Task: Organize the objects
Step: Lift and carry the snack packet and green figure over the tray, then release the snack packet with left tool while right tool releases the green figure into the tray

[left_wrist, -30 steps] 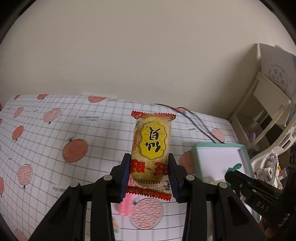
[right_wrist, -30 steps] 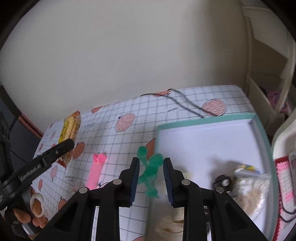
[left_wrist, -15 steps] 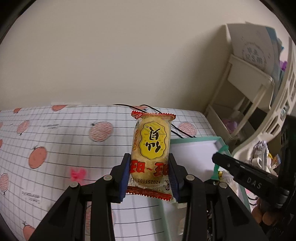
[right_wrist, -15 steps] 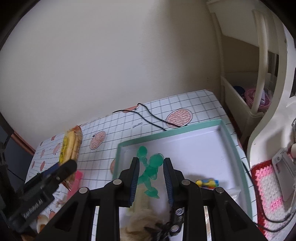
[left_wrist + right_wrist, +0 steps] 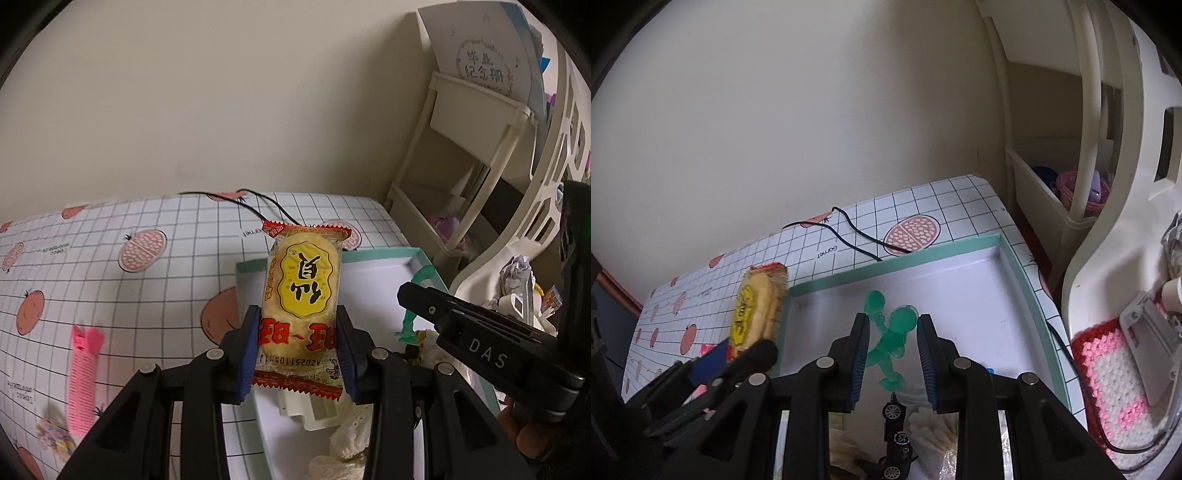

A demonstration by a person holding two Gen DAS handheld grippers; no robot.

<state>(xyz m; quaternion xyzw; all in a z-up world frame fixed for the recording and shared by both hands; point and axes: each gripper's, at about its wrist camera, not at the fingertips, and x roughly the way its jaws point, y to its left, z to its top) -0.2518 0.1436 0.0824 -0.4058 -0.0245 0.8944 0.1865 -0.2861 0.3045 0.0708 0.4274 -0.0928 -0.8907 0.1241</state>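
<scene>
My left gripper (image 5: 298, 347) is shut on a yellow snack packet (image 5: 302, 291) with red ends, held upright over the left edge of a teal-rimmed white tray (image 5: 380, 255). From the right wrist view the same packet (image 5: 757, 306) hangs just left of the tray (image 5: 894, 260). My right gripper (image 5: 892, 350) is shut on a green translucent toy figure (image 5: 890, 341), held above the tray's middle. In the left wrist view the right gripper (image 5: 469, 336) stands at the right with the green figure (image 5: 410, 321) poking out below it.
A pink comb-like toy (image 5: 83, 373) and a pastel scrunchie (image 5: 55, 441) lie on the grid-patterned tablecloth (image 5: 110, 236). A toy car (image 5: 897, 439), fluffy items (image 5: 934, 428) and a white block (image 5: 314, 410) sit in the tray. Black cable (image 5: 849, 236) behind; white shelf unit (image 5: 1052, 184) at right.
Both grippers have shifted to the right with their loads. The packet now hangs at the tray's left edge and the green figure sits farther over the tray's interior.
</scene>
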